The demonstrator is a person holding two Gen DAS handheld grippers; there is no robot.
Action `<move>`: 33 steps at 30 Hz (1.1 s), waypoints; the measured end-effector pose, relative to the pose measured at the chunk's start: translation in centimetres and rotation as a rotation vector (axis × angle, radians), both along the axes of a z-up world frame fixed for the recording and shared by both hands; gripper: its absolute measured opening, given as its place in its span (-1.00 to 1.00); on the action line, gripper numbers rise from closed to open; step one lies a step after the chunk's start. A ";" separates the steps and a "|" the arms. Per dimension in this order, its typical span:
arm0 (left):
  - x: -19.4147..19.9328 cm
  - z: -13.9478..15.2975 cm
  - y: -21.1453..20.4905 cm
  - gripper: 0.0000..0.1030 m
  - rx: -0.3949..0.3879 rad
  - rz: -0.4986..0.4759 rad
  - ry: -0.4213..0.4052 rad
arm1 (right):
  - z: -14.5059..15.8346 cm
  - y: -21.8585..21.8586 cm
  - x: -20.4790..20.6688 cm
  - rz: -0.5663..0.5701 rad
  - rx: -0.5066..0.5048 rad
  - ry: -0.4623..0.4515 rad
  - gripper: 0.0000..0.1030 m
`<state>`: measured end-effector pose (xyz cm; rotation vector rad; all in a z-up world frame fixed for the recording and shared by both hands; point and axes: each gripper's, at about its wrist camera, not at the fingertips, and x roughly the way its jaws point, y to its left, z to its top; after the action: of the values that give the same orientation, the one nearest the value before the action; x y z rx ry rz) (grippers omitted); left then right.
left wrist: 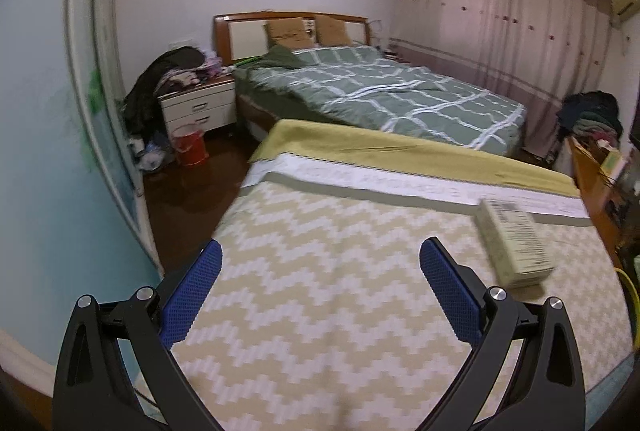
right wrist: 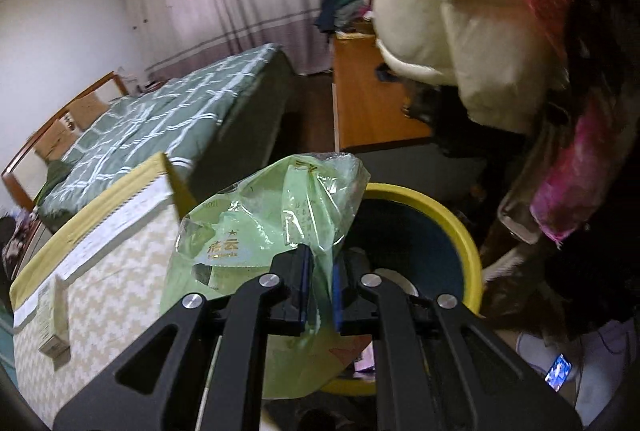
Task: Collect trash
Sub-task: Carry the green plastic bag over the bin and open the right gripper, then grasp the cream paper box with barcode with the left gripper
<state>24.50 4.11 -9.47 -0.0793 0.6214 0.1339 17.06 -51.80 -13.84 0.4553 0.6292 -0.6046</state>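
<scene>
My right gripper [right wrist: 320, 281] is clenched on the green wrapper [right wrist: 276, 215], which I hold over the yellow bin [right wrist: 460, 227] beside the table so a release should drop it in. The wrapper bulges left of the jaws, over the rim. My left gripper [left wrist: 320, 259] hangs spread and empty over the table [left wrist: 320, 311], the box [left wrist: 514, 243] just right of it.

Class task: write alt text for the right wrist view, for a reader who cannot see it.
The right gripper is shut on a crumpled green plastic wrapper, held over a round yellow-rimmed bin. A zigzag-patterned cloth-covered table stands left; a green checked bed lies behind.
</scene>
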 end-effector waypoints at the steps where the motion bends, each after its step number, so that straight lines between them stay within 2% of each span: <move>1: 0.1 0.2 -1.0 0.90 0.001 -0.018 0.002 | -0.1 -0.3 0.0 -0.004 0.004 0.002 -0.80; 12: 1.0 0.5 -9.0 0.90 0.040 -0.159 0.031 | -1.6 -2.4 0.1 -0.043 0.043 0.036 -0.65; 14: 1.2 0.6 -10.0 0.90 0.045 -0.176 0.033 | -1.9 -2.7 0.2 -0.045 0.048 0.051 -0.49; 15: 1.4 0.6 -10.4 0.90 0.048 -0.181 0.034 | -2.0 -2.9 0.2 -0.046 0.053 0.050 -0.31; 21: 2.1 0.7 -12.7 0.90 0.053 -0.213 0.047 | -2.2 -3.1 -0.1 -0.061 0.045 0.038 -0.01; 25: 2.6 0.6 -13.9 0.90 0.060 -0.227 0.057 | -1.9 -3.0 -0.2 -0.061 0.036 0.034 0.09; 33: 4.6 -0.3 -16.1 0.90 0.059 -0.244 0.093 | -1.4 -2.2 -0.1 -0.027 0.027 0.015 0.16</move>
<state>29.11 -12.00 -9.74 0.0608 0.7147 -0.0809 16.92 -54.04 -15.29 0.4859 0.6467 -0.6266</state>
